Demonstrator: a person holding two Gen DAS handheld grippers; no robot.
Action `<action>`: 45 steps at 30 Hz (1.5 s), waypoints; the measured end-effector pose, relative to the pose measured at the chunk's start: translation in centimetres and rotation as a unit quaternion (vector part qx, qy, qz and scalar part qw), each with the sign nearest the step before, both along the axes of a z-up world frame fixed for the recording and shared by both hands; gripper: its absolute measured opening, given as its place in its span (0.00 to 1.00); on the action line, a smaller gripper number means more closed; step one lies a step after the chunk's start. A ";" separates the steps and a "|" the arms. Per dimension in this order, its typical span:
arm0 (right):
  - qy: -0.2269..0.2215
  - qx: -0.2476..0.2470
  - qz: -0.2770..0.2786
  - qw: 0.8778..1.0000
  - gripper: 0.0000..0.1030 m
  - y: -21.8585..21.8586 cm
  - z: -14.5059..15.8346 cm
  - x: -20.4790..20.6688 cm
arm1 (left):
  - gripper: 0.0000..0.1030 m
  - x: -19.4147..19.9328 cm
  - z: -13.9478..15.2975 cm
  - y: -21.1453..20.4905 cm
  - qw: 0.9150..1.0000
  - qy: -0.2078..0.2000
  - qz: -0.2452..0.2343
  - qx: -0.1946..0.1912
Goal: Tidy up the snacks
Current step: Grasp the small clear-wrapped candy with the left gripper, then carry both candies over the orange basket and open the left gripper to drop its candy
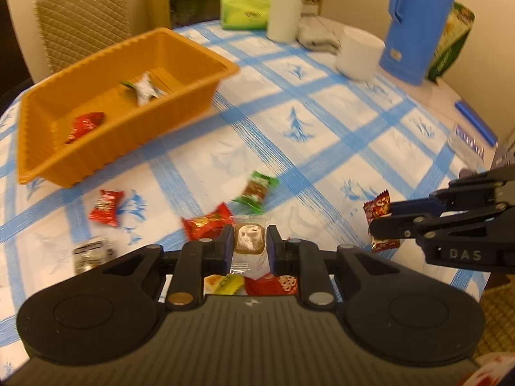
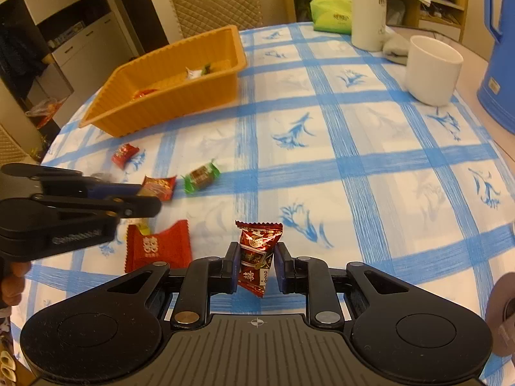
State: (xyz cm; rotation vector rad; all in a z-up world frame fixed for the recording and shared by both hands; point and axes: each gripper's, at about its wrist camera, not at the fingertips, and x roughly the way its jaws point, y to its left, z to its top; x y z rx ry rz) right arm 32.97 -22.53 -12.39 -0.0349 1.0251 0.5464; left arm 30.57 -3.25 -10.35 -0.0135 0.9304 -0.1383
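1. The left gripper (image 1: 249, 246) pinches a clear, crinkly packet (image 1: 247, 238) with a brown square sweet inside, just above the table.
2. The right gripper (image 2: 256, 262) clamps a glossy dark-red candy (image 2: 258, 255), held upright.
3. Near them, shiny red wrappers (image 2: 159, 249) and a green-ended sweet (image 2: 201, 176) lie loose on the blue-checked tablecloth (image 2: 354, 167).
4. Far left stands a ribbed orange plastic basket (image 1: 135, 135), rectangular, holding a red sweet (image 1: 85, 125) and a white one (image 1: 146, 88).
5. Far right sits a smooth white cup (image 2: 433, 69).

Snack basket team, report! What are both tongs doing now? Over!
Left tongs shut on clear-wrapped candy. Right tongs shut on dark red candy. Orange basket holds two snacks; path looks clear. Over.
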 end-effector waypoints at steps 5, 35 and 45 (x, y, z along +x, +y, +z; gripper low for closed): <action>-0.008 0.007 0.014 1.000 0.22 0.7 0.5 0.2 | 0.18 -1.3 1.9 1.7 0.999 -0.019 0.034 -0.007; -0.054 0.084 0.088 0.991 0.22 12.1 5.1 10.5 | 0.18 2.5 6.9 12.8 0.981 -0.086 0.172 -0.006; -0.066 0.101 0.091 0.989 0.22 18.7 6.0 16.4 | 0.18 8.2 7.5 17.1 0.978 -0.097 0.183 0.003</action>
